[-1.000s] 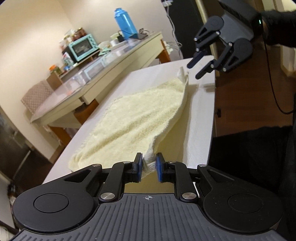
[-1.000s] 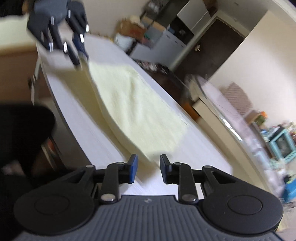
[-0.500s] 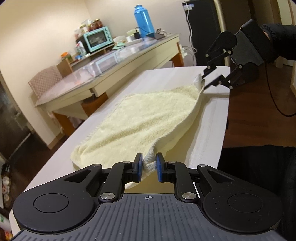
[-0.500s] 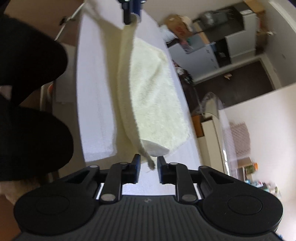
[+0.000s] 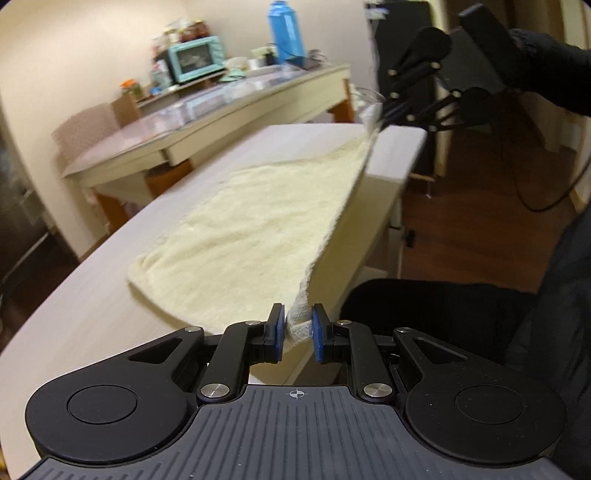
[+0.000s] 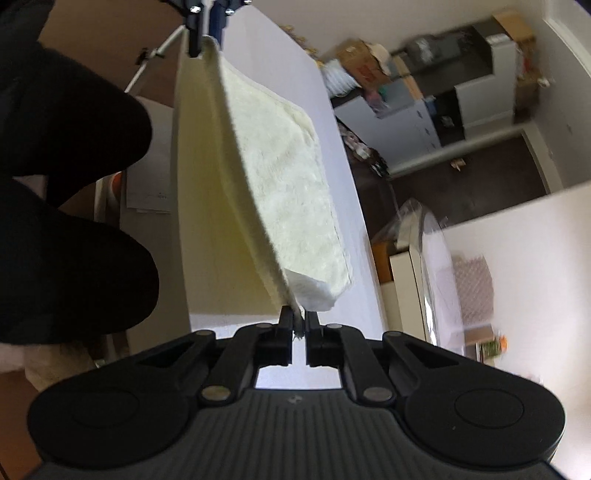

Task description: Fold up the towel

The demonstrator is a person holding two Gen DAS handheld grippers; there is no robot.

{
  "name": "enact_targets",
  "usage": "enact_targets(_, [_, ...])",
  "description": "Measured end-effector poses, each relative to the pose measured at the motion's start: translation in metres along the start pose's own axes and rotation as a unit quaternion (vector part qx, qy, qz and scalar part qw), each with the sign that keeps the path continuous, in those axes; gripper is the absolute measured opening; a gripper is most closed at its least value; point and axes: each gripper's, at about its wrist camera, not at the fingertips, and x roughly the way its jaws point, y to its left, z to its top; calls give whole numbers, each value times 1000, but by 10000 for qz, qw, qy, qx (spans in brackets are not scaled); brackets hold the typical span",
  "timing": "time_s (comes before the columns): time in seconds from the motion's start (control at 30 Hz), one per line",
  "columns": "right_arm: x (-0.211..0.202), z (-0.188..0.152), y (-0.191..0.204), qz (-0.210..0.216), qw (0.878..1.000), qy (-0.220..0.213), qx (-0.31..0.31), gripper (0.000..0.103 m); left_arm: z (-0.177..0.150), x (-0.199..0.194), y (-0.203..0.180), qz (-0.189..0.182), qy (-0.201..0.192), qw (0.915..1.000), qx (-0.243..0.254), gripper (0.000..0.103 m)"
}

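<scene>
A long white table (image 5: 92,306) carried the pale yellow towel (image 5: 258,229), its near edge lifted off the top. The left gripper (image 5: 298,332) pinched one corner of that edge; the right gripper (image 6: 298,326) was clamped on the other corner.

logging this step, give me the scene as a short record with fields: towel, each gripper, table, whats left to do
towel: pale yellow towel, near edge lifted and stretched between the grippers, far part lying on the table
left gripper: left gripper shut on one near corner
right gripper: right gripper shut on the other near corner
table: white table, towel spread along it
background: side table with a teal oven and a blue jug
left to do: no fold laid yet
</scene>
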Motion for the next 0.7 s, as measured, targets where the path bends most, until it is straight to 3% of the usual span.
enact_targets(0.3, [44,51,-61,-135,9939,-416,-1013,7,-21,-4,11,259,-356,9932,-1080,17])
enact_targets(0.7, [170,132,-102,740,9766,-945,-1784,7,-39,-6,21,-36,-666,9815,-1796,17])
